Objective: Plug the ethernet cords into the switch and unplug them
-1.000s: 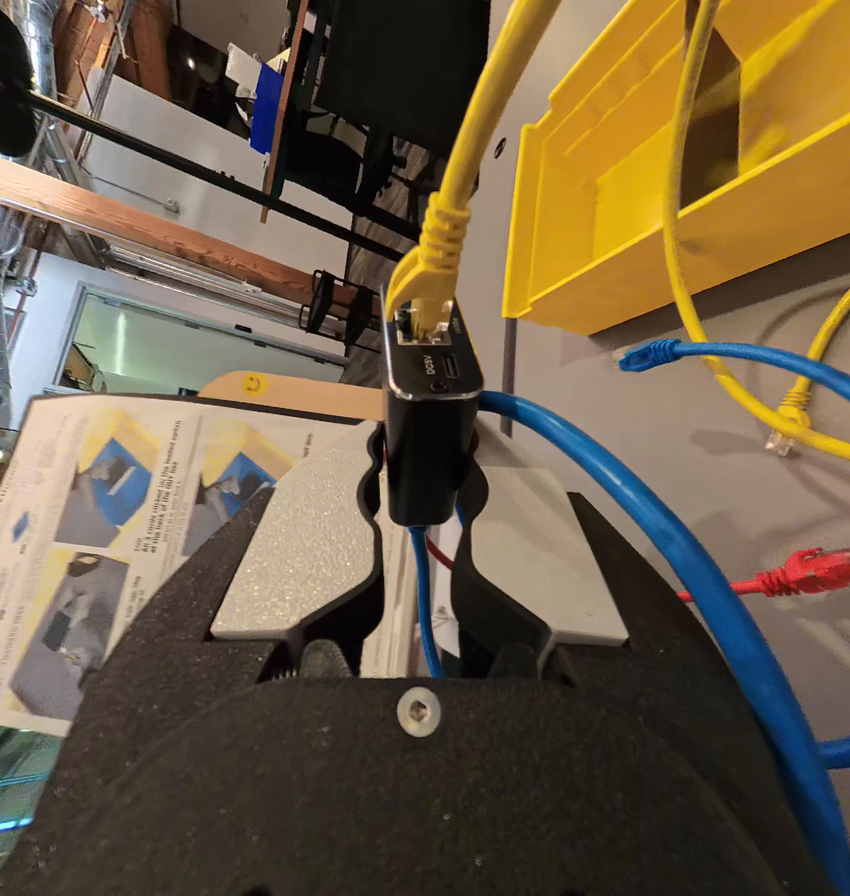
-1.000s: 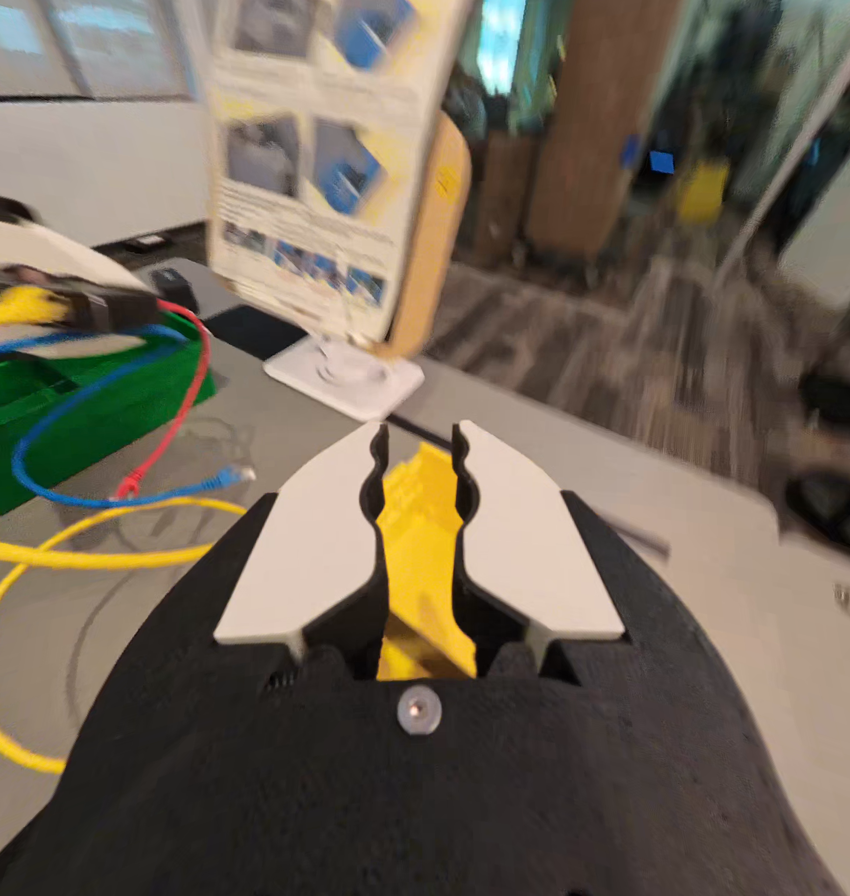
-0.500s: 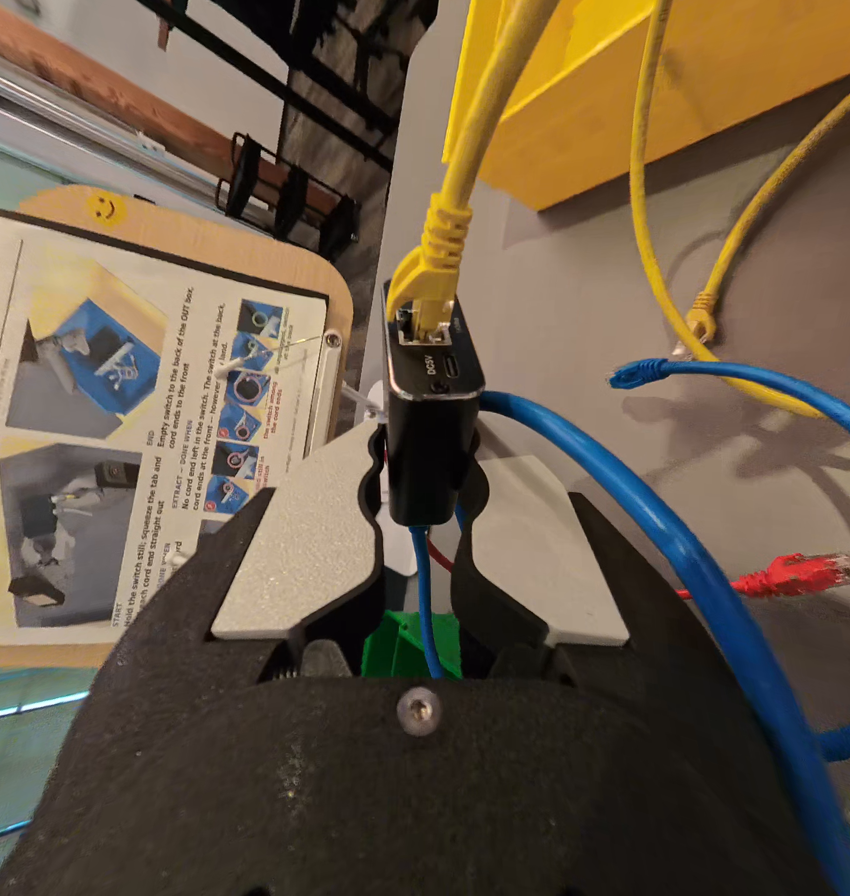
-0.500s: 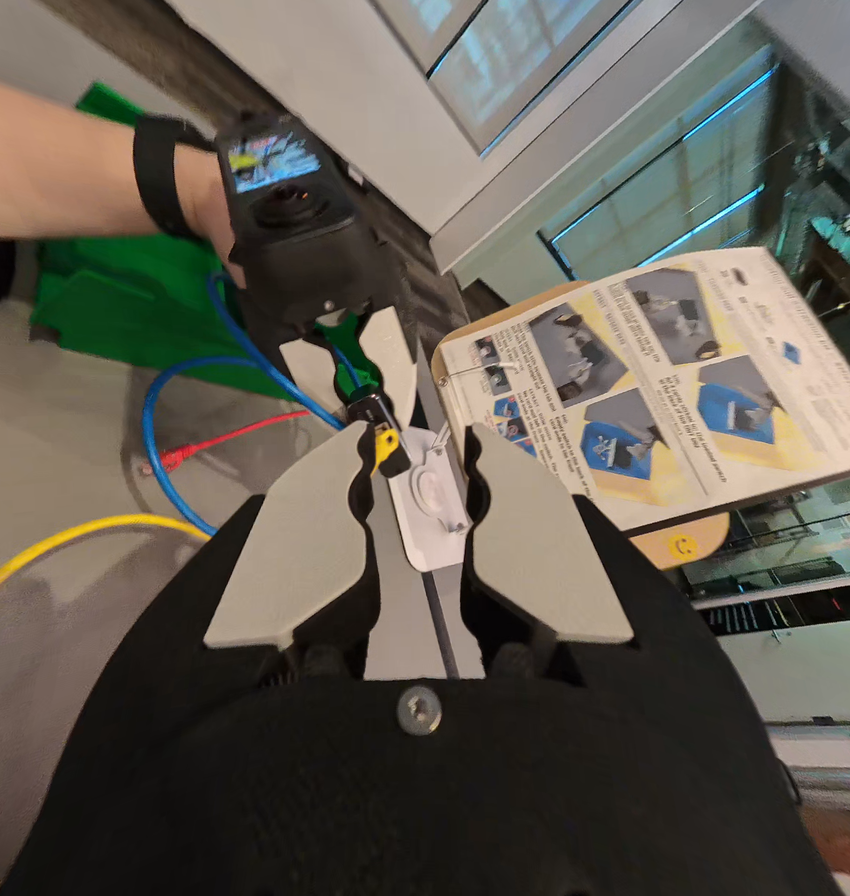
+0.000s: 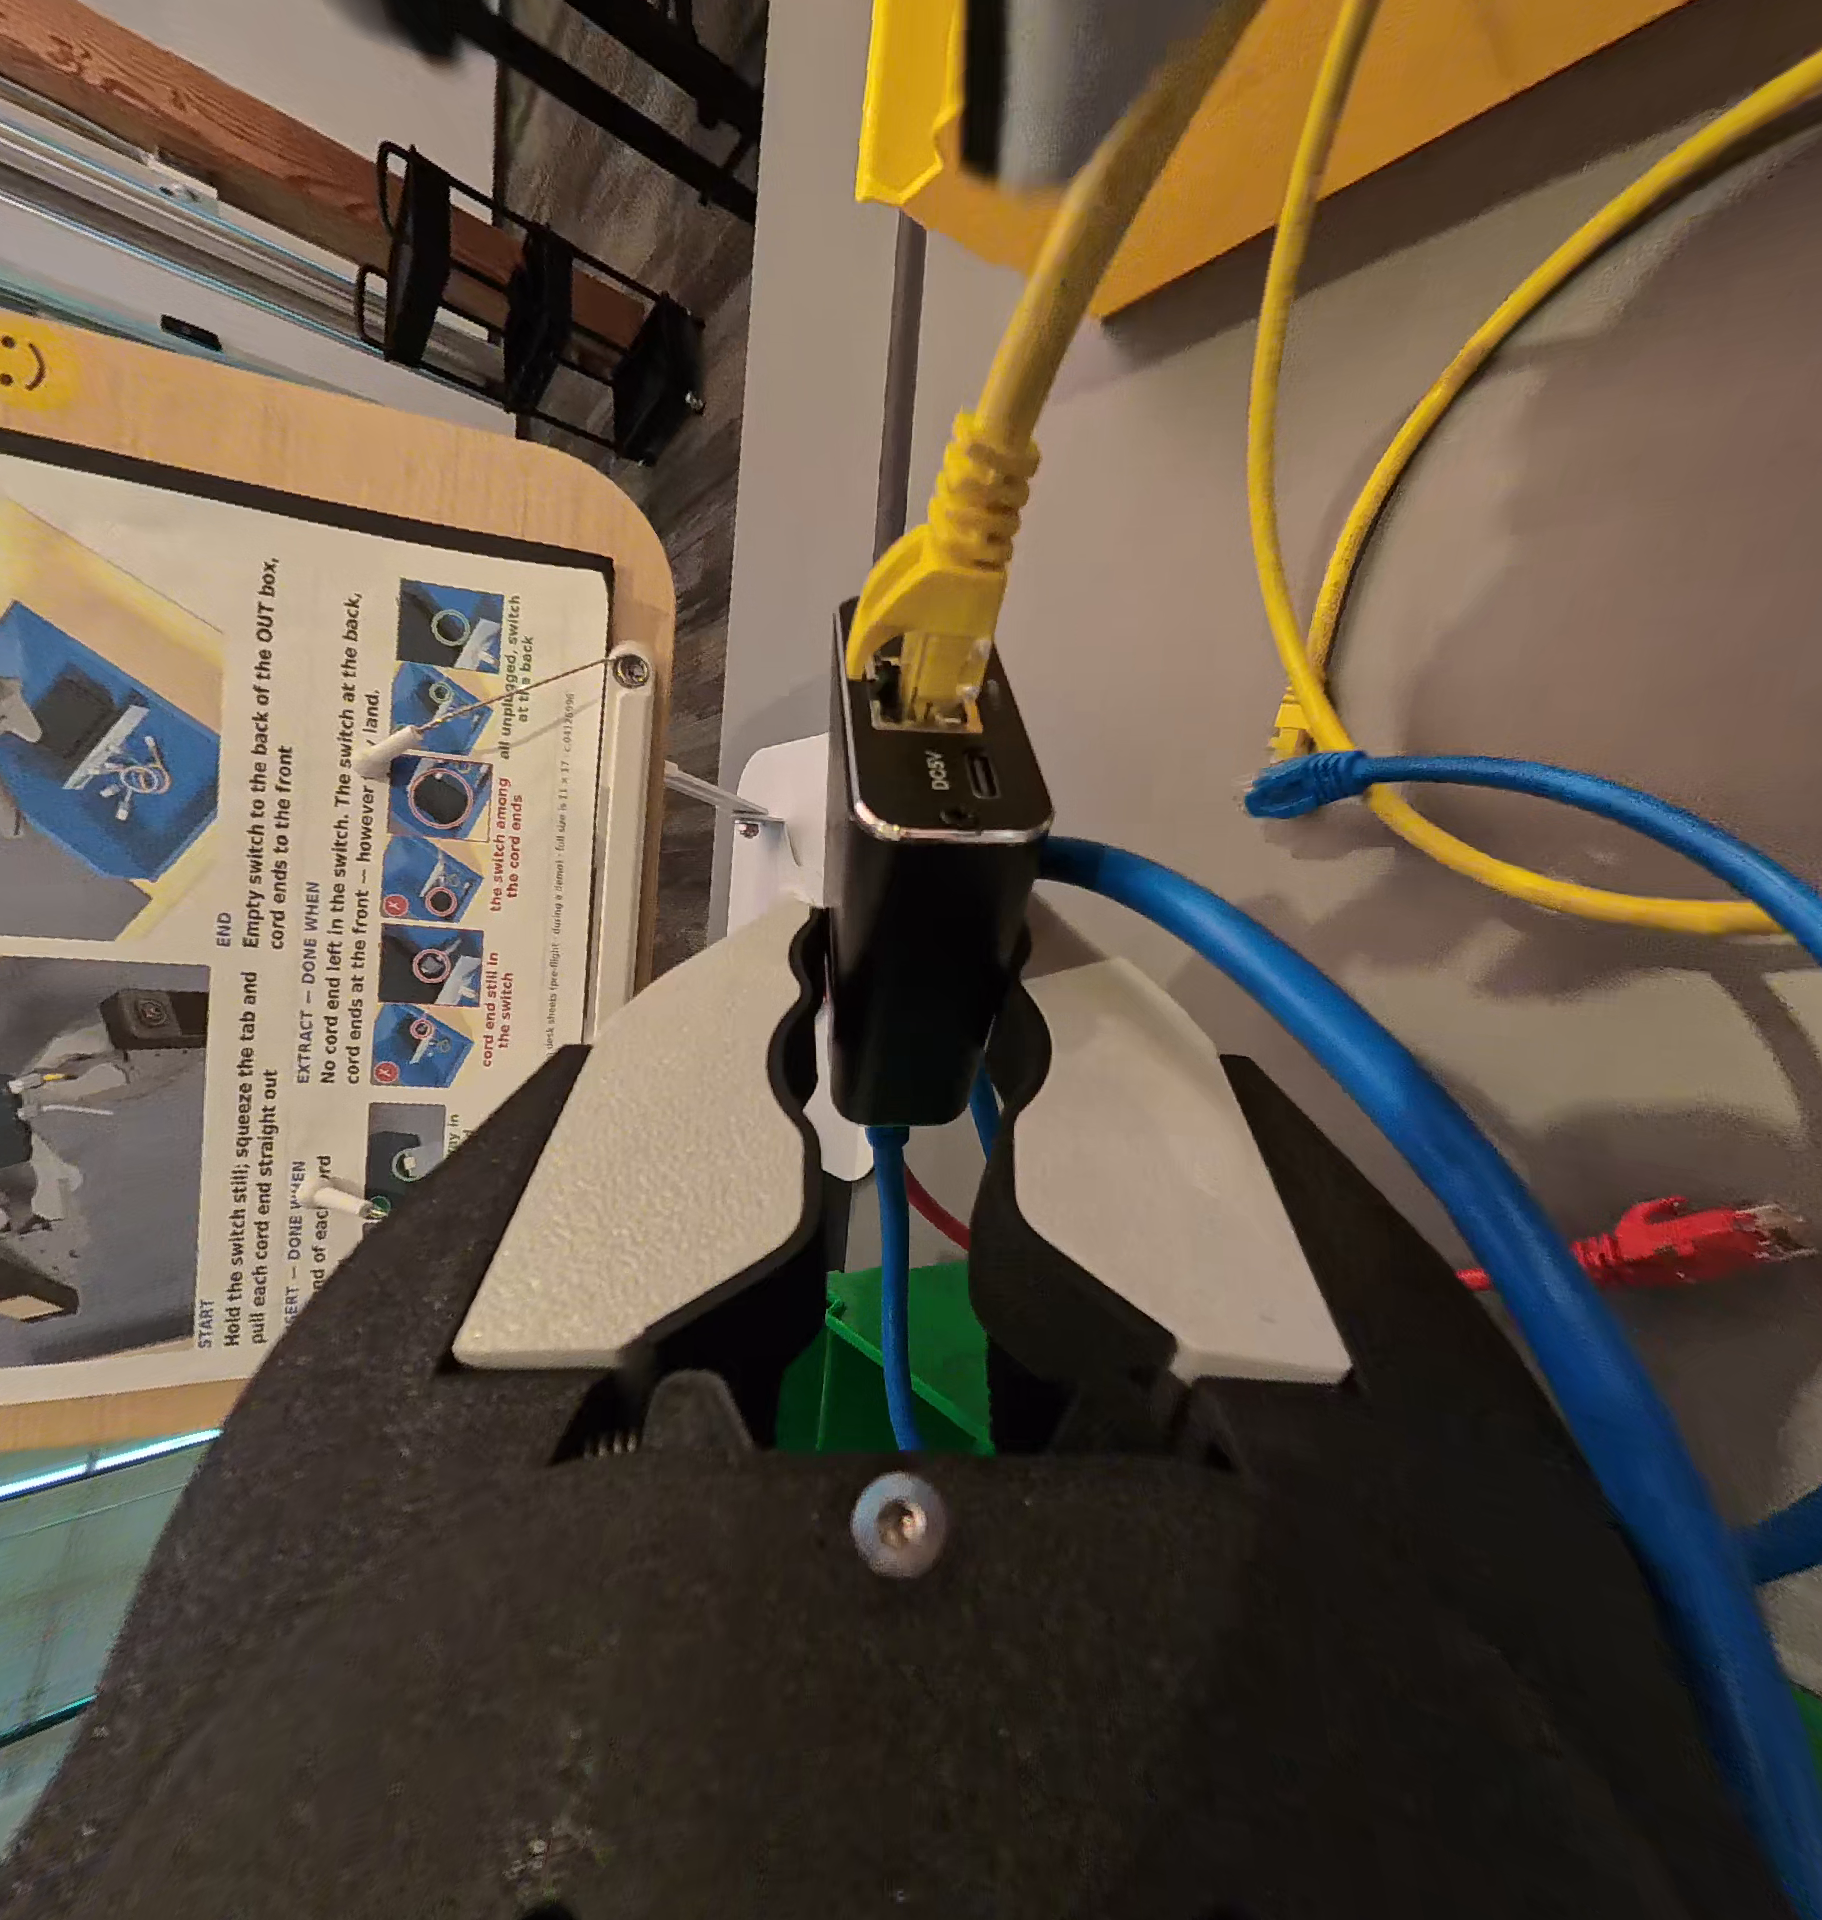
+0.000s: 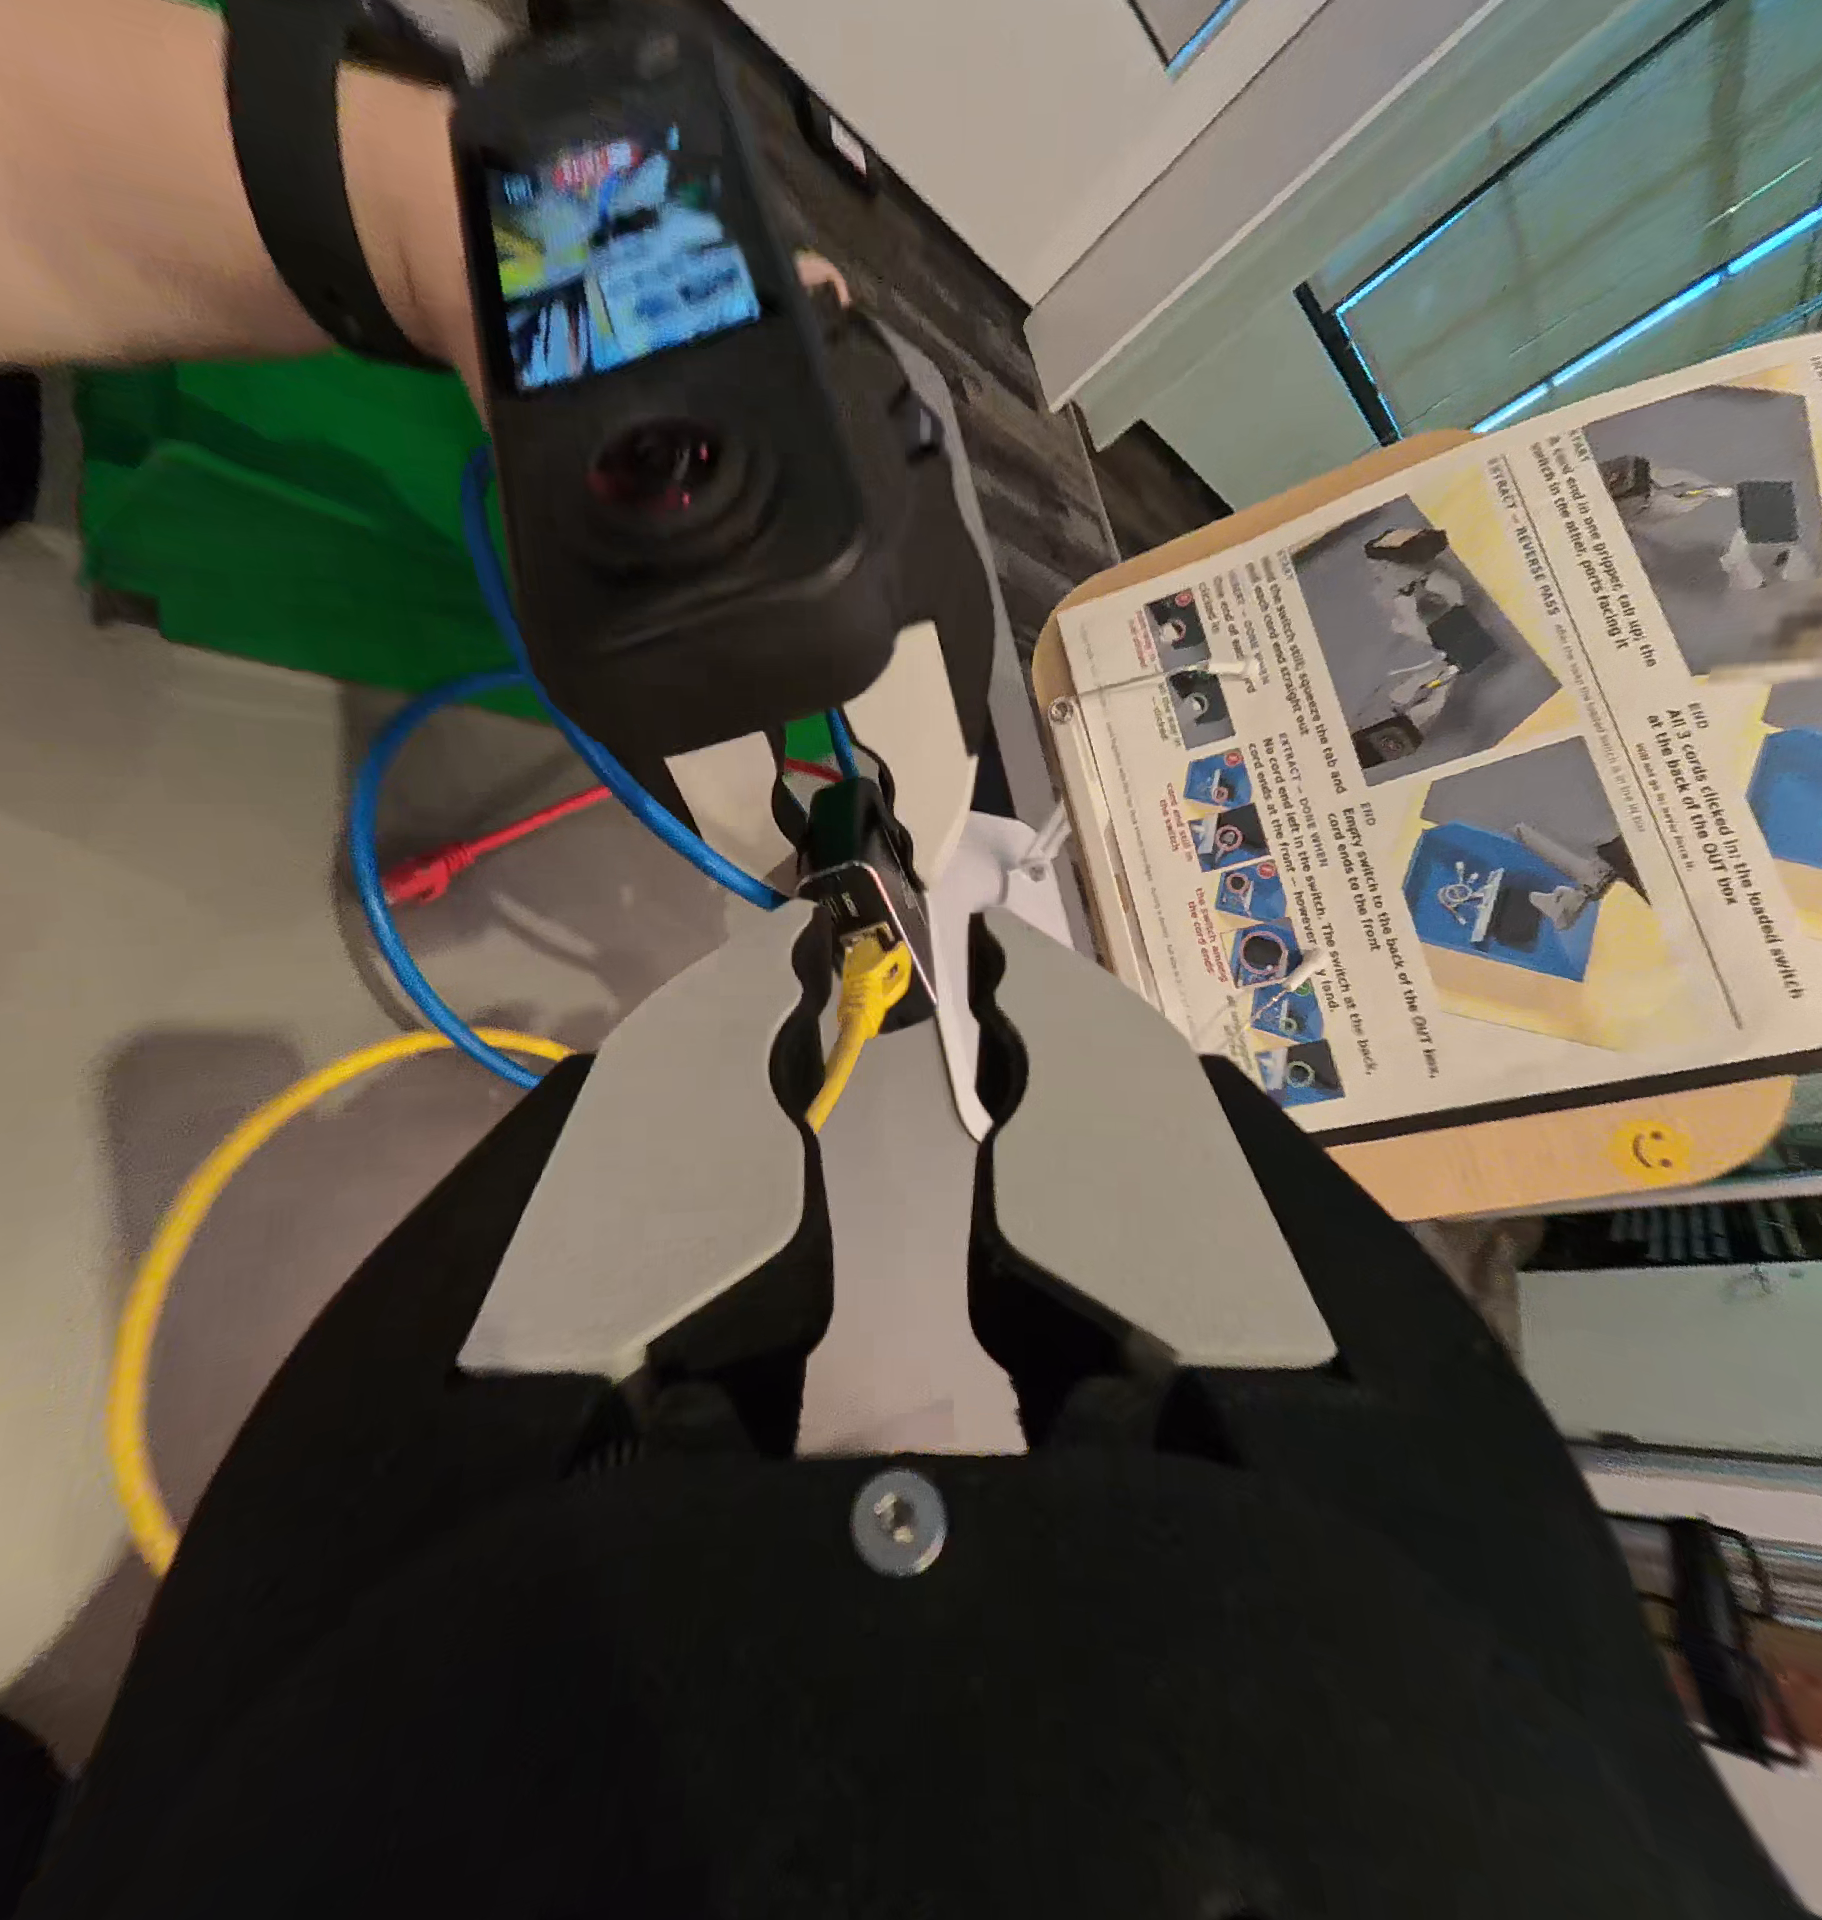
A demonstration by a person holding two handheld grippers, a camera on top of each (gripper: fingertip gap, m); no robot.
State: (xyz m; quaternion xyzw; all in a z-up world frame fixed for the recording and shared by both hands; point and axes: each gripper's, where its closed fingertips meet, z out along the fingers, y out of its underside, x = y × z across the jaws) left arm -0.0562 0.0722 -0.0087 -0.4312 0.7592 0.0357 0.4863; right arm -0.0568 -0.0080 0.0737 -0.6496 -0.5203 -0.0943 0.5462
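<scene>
The left gripper (image 5: pixel 912 997) pinches the black switch (image 5: pixel 922 894) between its jaws, yellow cord (image 5: pixel 943 623) plugged in; the right gripper (image 6: pixel 891 997) nears that plug, jaws spread, nothing gripped.

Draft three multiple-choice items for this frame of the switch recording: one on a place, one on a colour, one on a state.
1. Where does the loose red plug lie?
A. on the grey table
B. in the yellow bin
C. in the switch

2. What colour is the cord plugged into the switch's end that faces away from the left gripper?
A. red
B. blue
C. yellow

3. How does the left gripper stand?
A. open above the table
B. closed on the black switch
C. closed on a blue cord

Answers: 1 A, the red plug rests on the grey table beside the blue cord. 2 C, the yellow cord enters the port on that end. 3 B, both fingers press the sides of the black switch.
</scene>
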